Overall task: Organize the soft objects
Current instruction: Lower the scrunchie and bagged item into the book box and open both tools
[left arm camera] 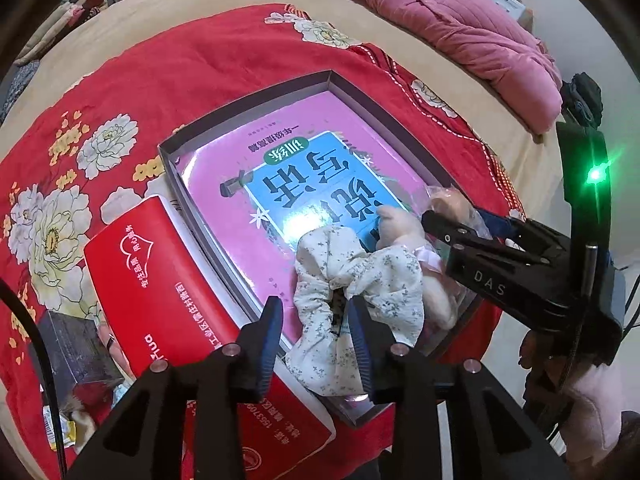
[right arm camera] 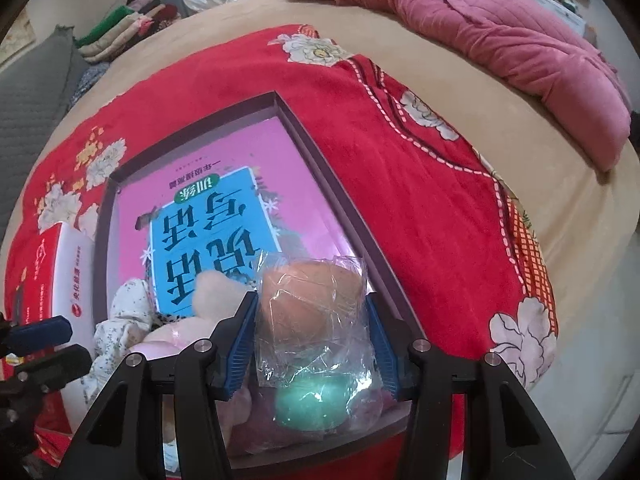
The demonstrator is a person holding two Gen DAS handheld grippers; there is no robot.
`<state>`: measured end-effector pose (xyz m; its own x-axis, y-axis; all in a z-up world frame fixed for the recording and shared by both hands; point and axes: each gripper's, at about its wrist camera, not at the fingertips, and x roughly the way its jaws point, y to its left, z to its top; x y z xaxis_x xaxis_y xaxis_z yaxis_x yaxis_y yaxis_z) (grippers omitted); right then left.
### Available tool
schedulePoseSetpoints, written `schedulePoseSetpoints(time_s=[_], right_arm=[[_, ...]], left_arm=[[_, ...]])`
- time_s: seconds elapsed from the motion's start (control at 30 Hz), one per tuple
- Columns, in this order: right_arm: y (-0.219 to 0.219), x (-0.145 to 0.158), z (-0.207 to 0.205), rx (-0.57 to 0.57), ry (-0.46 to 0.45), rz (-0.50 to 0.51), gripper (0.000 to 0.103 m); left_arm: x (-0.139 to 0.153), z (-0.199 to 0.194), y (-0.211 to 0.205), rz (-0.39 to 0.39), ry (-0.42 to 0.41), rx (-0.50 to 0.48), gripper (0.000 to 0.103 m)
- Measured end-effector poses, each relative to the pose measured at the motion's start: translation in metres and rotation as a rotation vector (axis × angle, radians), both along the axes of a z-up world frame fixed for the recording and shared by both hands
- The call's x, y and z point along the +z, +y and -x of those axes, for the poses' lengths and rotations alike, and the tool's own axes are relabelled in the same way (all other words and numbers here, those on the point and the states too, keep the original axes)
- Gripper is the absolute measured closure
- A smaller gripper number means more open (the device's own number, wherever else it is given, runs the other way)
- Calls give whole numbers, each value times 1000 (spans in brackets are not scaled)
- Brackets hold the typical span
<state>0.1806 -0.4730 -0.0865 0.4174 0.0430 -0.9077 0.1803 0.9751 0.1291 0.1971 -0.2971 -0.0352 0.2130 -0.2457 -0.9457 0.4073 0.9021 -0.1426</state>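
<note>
A shallow dark box (left arm camera: 256,92) (right arm camera: 192,124) lies on the bed with a pink and blue book (left arm camera: 280,184) (right arm camera: 248,152) flat inside. At its near corner sit a white floral scrunchie (left arm camera: 360,264) (right arm camera: 120,312) and a pale pink plush toy (left arm camera: 400,224) (right arm camera: 212,288). My left gripper (left arm camera: 316,344) (right arm camera: 78,344) hangs open over the scrunchie; one finger overlaps the fabric, the other stands apart from it. My right gripper (right arm camera: 316,340) is shut on a clear plastic bag (right arm camera: 316,308) (left arm camera: 444,196) holding an orange and a green soft ball, low over the box's near right corner.
A red carton (left arm camera: 168,280) lies against the box's left side, with a small dark box (left arm camera: 72,344) nearer. All rest on a red floral cloth (left arm camera: 160,80). A pink quilt (left arm camera: 460,28) is bunched at the bed's far right. Folded clothes (right arm camera: 128,28) are stacked far left.
</note>
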Motion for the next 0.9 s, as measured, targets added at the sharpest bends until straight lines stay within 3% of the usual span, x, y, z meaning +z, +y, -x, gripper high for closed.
schedulePoseSetpoints(time_s=[0.23, 0.37, 0.77, 0.9], right_arm=[[-1, 0, 1, -6, 11, 9, 45], [-2, 3, 4, -8, 7, 0, 44], [-1, 26, 12, -12, -30, 5, 43], [-3, 35, 18, -20, -46, 10, 32]], left_arm=[[6, 2, 3, 18, -13, 1, 69], [11, 5, 2, 21, -30, -5, 61], [21, 9, 6, 30, -52, 0, 60], [24, 11, 7, 31, -58, 1, 60]])
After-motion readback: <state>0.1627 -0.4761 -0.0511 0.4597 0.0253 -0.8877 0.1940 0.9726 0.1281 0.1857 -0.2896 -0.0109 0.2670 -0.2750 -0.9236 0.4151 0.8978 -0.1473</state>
